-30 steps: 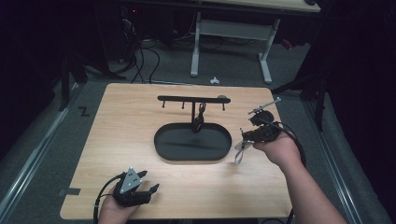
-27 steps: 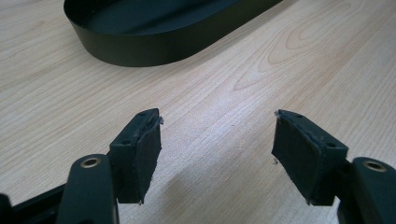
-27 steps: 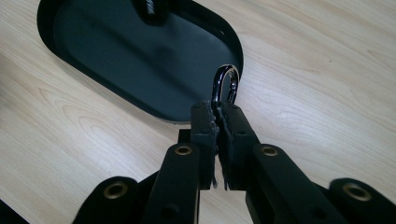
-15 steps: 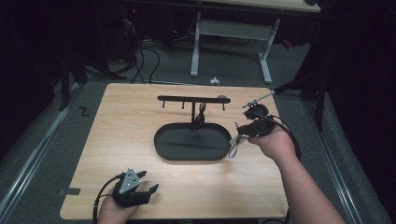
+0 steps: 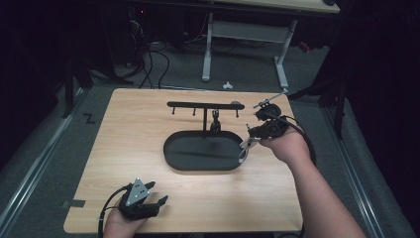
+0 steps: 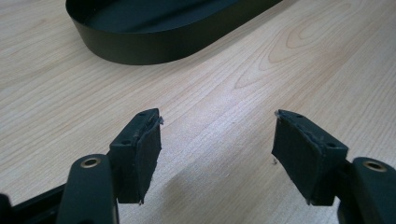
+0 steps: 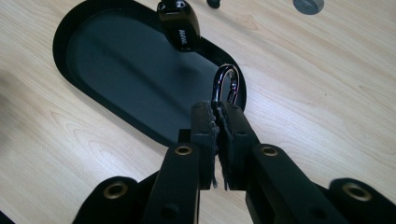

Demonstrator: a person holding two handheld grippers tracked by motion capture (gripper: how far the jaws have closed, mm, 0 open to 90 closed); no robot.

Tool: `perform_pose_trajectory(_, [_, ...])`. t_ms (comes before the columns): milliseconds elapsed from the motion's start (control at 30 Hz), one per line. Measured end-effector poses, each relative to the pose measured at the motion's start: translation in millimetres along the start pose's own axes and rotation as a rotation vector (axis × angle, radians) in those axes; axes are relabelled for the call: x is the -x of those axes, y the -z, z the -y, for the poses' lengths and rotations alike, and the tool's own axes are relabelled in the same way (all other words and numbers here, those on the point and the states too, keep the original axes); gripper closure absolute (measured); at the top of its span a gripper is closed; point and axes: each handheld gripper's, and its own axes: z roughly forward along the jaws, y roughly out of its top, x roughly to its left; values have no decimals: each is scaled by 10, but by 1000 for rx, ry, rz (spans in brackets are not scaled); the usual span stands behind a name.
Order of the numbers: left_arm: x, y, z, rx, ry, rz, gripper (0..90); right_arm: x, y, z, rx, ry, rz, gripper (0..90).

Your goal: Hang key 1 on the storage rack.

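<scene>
A black oval tray (image 5: 171, 158) lies mid-table, and a black T-shaped hook stand (image 5: 204, 105) rises from its far edge. A black fob (image 7: 180, 25) hangs from one hook (image 5: 215, 121). My right gripper (image 5: 251, 141) hovers above the tray's right end. Its jaws are shut on a thin shiny metal loop (image 7: 227, 81), which dangles below them as a silvery piece (image 5: 242, 151). At the table's front left, my left gripper (image 5: 151, 202) rests open, its pads (image 6: 144, 149) wide apart over bare wood, nothing between them.
The wooden table (image 5: 129, 139) has bare room left and right of the tray. A small grey disc (image 7: 308, 4) lies on the wood beyond the stand. Desk legs and cables stand on the dark floor behind the far edge (image 5: 208, 47).
My right hand has lifted and shifted toward the tray's right end, carrying the metal loop with it. The left gripper has stayed put.
</scene>
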Motion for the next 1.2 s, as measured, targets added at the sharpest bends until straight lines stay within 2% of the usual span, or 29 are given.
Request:
perform_pose_trajectory(367, [-7,18,11,-1,3,-3,329,-28,41,-162,27,0,20,852])
perform_pose_trajectory(900, [-27,63,38,0,12,-8,329,-112,-121,-370,43,-4,58,852])
perform_pose_trajectory(1000, [-30,67,41,0,13,-9,329,-129,-135,-398,48,9,66,852])
perform_pose_trajectory(1200, [-31,72,45,3,16,-13,329,-164,-161,-433,36,6,92,849])
